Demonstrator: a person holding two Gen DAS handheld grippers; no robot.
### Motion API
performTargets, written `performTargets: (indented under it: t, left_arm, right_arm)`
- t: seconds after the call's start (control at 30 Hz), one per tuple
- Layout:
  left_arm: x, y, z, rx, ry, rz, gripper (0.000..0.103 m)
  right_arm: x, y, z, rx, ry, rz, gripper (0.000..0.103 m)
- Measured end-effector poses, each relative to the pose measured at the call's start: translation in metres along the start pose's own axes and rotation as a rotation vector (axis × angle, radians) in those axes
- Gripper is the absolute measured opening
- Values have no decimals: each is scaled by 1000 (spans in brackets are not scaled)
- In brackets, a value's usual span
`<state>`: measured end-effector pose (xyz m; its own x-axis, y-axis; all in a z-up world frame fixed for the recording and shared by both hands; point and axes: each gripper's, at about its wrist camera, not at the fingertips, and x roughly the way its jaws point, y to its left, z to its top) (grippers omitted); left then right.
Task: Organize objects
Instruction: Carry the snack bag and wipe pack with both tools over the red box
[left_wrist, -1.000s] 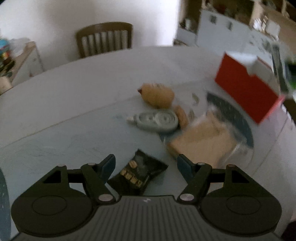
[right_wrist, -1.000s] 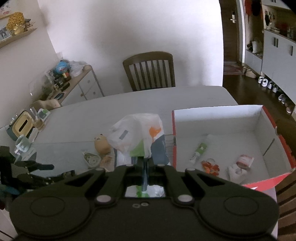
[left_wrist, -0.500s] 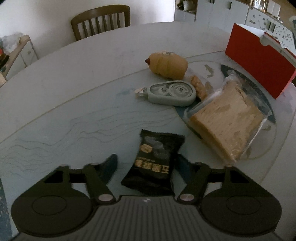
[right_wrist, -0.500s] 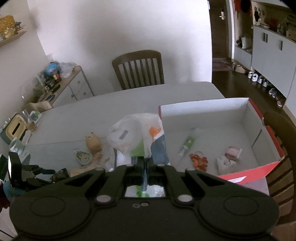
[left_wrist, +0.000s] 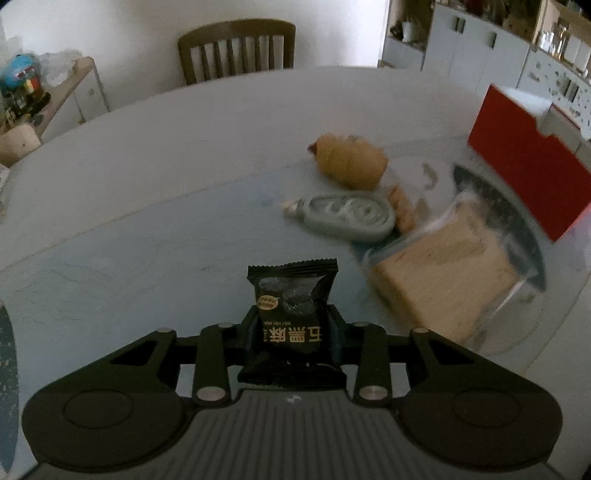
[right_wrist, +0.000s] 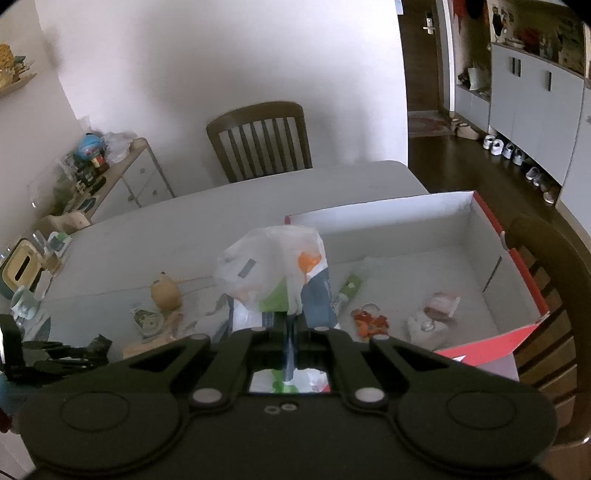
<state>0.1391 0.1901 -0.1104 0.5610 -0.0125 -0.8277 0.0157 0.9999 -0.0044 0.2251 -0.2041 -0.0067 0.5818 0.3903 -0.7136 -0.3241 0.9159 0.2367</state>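
Note:
My left gripper is shut on a black snack packet and holds it just above the table. Beyond it lie a grey correction tape dispenser, a tan plush toy and a bagged slice of bread. My right gripper is shut on a white plastic bag with orange and green print, held up by the left wall of the red box. The box holds a green tube, an orange item and a white wrapped item.
A wooden chair stands at the far side of the pale table. Another chair is right of the box. A cluttered sideboard is at the left. The left gripper shows in the right wrist view.
My left gripper has closed on the black snack packet and lifted it. My right gripper with the plastic bag has shifted slightly toward the red box.

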Motion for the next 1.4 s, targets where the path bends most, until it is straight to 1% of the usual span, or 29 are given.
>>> performTargets:
  t: [0.13,0.27,0.5,0.7,0.97,1.2,1.4]
  left_arm:
    - [-21,-20,14,-3,-30,-15,34]
    - [-38,-49,31,12,-73,-36,34]
    - [-49,-112,67,42,-120,-93,34]
    - [-44,-171,91,71,-147,-146,34]
    - [-38,-246,128,156,-170,-193,34]
    - [-21,-300,152,198,-149,-220,34]
    - [-3,-335,169,225,-121,-217,34]
  right_arm:
    - [1,-14,4,6,0,7,3]
    - [2,-31,7,10,-2,17,3]
    - [3,-65,12,26,1,19,3]
    - [2,-98,16,32,3,11,3]
    - [5,-143,24,53,-2,-20,3]
    - [15,-171,23,72,28,-41,3]
    - [27,-175,23,70,47,-40,3]
